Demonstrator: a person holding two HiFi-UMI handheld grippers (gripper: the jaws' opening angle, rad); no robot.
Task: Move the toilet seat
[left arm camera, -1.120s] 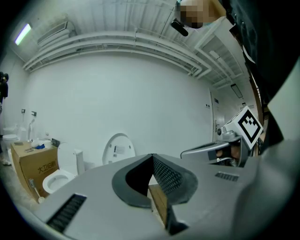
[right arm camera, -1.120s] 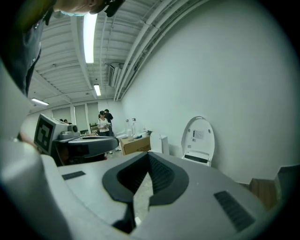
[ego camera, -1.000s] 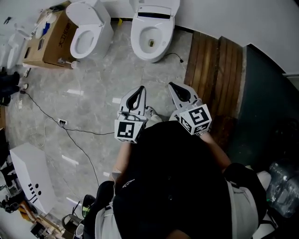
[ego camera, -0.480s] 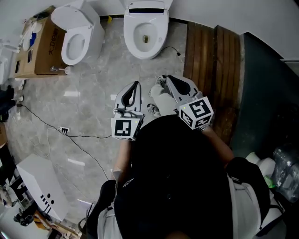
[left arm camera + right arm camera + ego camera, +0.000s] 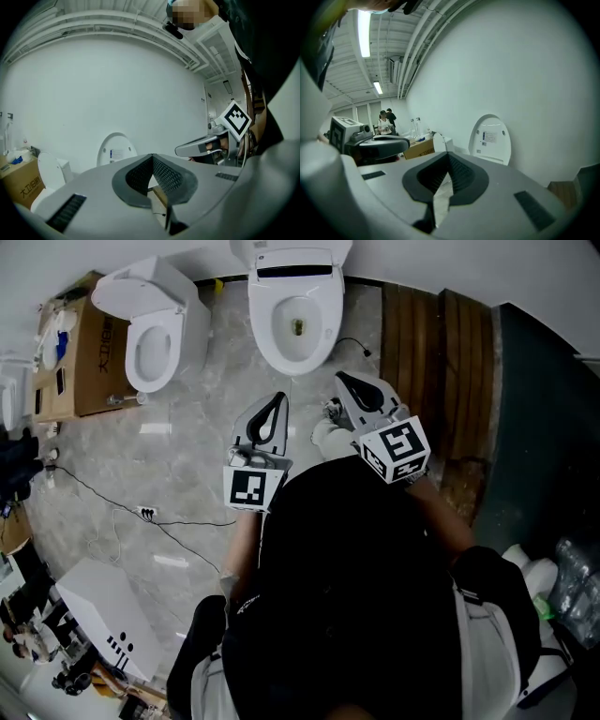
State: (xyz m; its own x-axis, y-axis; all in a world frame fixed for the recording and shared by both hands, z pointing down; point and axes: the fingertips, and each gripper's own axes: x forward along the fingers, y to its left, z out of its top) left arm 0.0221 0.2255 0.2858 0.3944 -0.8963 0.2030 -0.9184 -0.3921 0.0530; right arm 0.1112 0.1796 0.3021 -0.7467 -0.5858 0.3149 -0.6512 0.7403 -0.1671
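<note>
— Along the far wall, head view: what bounds the open room?

— A white wall [image 5: 450, 263] closes the top edge. Against it stands a toilet [image 5: 298, 334], its lid [image 5: 292, 251] raised and the toilet seat [image 5: 263, 322] lying down on the bowl rim. A second toilet [image 5: 155, 329] stands to its left, with a cardboard box [image 5: 89, 352] beside that. Wooden planking [image 5: 431, 362] runs down the right side, and a cable [image 5: 112, 502] trails over the grey tiled floor [image 5: 206, 427] at the left. Bare tile lies open between the person and the nearer toilet.

— And what the hands carry?

— The left hand-held gripper [image 5: 278, 399] and right hand-held gripper [image 5: 343, 379] point at that toilet, just short of its front rim.

— Left gripper view?

— Jaws closed tip to tip, nothing between them. The lid rises beyond; the toilet seat is hidden behind the gripper body. The right hand-held gripper shows at the right.

— Right gripper view?

— Jaws likewise pressed together and empty. The lid stands ahead against the wall, the toilet seat again hidden. Two people [image 5: 386, 121] stand far off at the left.
</note>
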